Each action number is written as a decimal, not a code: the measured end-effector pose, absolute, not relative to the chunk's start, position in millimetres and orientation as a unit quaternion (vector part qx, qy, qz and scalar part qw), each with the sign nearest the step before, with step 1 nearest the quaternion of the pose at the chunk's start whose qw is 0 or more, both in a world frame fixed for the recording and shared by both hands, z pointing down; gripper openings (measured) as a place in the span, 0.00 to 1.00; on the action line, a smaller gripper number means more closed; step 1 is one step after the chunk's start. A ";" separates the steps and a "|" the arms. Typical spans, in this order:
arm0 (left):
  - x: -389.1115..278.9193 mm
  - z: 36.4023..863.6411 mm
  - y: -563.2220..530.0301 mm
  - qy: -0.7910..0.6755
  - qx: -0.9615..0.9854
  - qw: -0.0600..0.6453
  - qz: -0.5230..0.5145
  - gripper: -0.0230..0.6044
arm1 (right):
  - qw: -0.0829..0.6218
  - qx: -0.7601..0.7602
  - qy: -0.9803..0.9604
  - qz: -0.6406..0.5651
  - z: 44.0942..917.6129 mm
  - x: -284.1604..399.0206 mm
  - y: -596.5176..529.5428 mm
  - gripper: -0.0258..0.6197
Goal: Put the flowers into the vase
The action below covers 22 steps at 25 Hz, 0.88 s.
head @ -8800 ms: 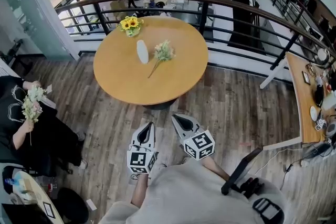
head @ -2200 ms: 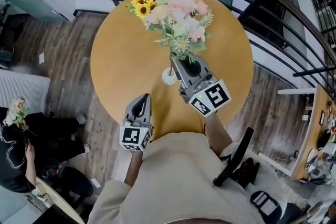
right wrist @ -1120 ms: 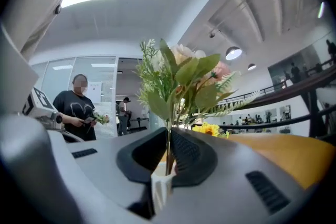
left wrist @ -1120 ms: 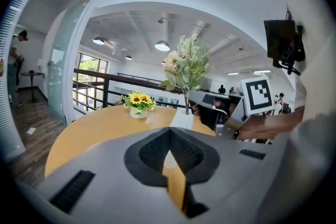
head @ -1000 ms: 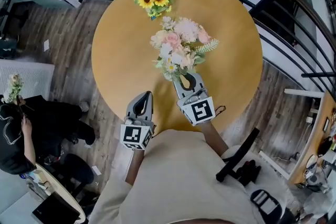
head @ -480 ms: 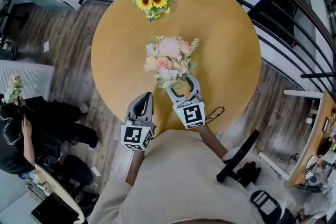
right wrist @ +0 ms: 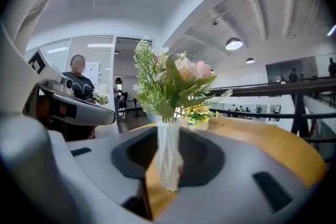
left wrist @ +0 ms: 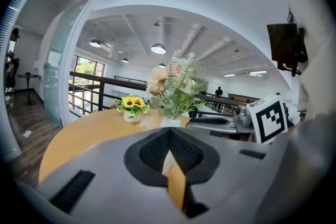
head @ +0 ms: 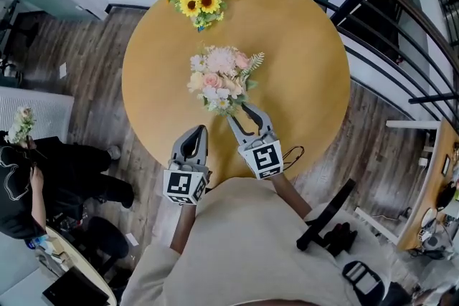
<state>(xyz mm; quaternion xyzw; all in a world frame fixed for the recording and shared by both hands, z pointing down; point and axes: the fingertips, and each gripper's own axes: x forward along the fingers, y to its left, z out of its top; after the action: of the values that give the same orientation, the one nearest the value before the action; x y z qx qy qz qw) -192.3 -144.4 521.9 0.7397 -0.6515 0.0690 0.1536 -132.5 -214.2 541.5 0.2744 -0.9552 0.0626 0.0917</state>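
- Wooden and round, the bench (head: 308,61) is seen from above, with a dark railing (head: 380,18) curving past its far edge.
- Pink and cream flowers (head: 219,77) are set upright in a white vase (right wrist: 169,157), which stands on the bench near its middle.
- Just behind the vase, the right gripper (head: 241,115) is held low over the bench. Its fingers are parted and have just been closing, and the vase is seen in the gap between them (no pad is seen pressing on it).
- The left gripper (head: 195,132) is held at the near edge, apart from the vase, its fingers brought together on nothing.
- Sunflowers (head: 198,0) in a small pot are placed at the far edge.
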 end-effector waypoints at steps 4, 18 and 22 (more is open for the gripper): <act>-179.3 516.3 -132.1 -0.653 0.740 0.142 0.073 0.05 | 0.094 0.262 -0.958 0.070 541.9 -119.9 -198.6 0.05; -140.3 489.3 -57.2 -0.618 0.781 0.084 0.046 0.05 | 0.061 0.284 -0.956 0.035 501.3 -89.2 -112.8 0.05; -137.2 496.0 10.5 -0.611 0.786 0.084 0.048 0.05 | 0.069 0.291 -0.953 0.045 505.4 -82.4 -45.4 0.05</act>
<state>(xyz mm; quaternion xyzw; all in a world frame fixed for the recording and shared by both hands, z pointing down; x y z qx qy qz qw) -137.2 10.5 496.0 0.7861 -0.6105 0.0475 0.0842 -82.4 -45.4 505.4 0.2906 -0.9533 0.0448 0.0688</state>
